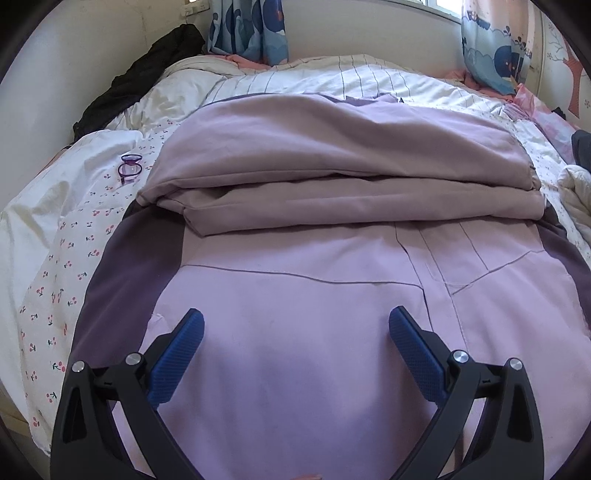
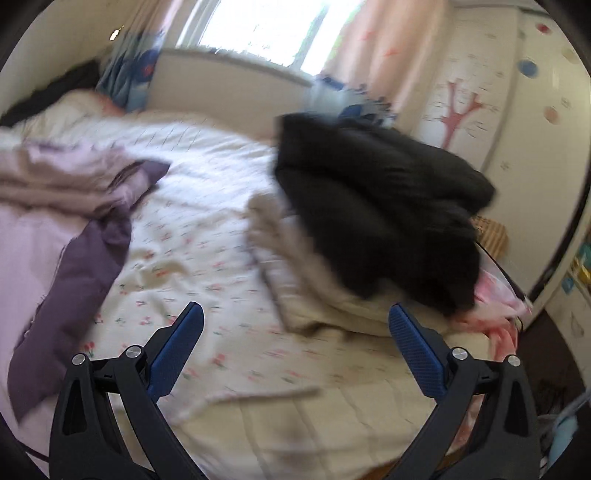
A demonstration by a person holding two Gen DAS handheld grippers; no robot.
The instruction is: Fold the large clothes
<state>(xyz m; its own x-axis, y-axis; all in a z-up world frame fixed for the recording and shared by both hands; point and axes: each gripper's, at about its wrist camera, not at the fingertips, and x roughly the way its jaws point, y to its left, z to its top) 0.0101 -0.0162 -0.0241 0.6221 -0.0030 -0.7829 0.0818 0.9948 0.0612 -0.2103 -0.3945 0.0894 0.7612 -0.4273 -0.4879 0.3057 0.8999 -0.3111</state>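
— Nearest the left lens? Left gripper (image 1: 296, 325), blue pads (image 1: 413, 343) spread wide, nothing between them, hanging over the lilac jacket (image 1: 295, 332).

— And the jacket? Spread flat across the bed (image 1: 55, 229), darker purple panels at both sides, seams running across the middle. Far half folded back toward the near half in 2 thick dusty-mauve layers.

— Anything beside it? Small purple ring-shaped item (image 1: 130, 167) on the cherry-print sheet, left of the fold; too small to identify.

— Right side? Right gripper (image 2: 295, 325) also released, empty, over bare floral sheet. Blurred view. Jacket at the left edge there, 1 purple panel draped nearest. Black coat (image 2: 376, 206) piled on a cream quilt (image 2: 317, 295) ahead and right, well apart from the jacket.

— Background? Window (image 2: 266, 26), patterned curtains (image 1: 247, 29), another dark garment (image 1: 147, 74) against the left wall.
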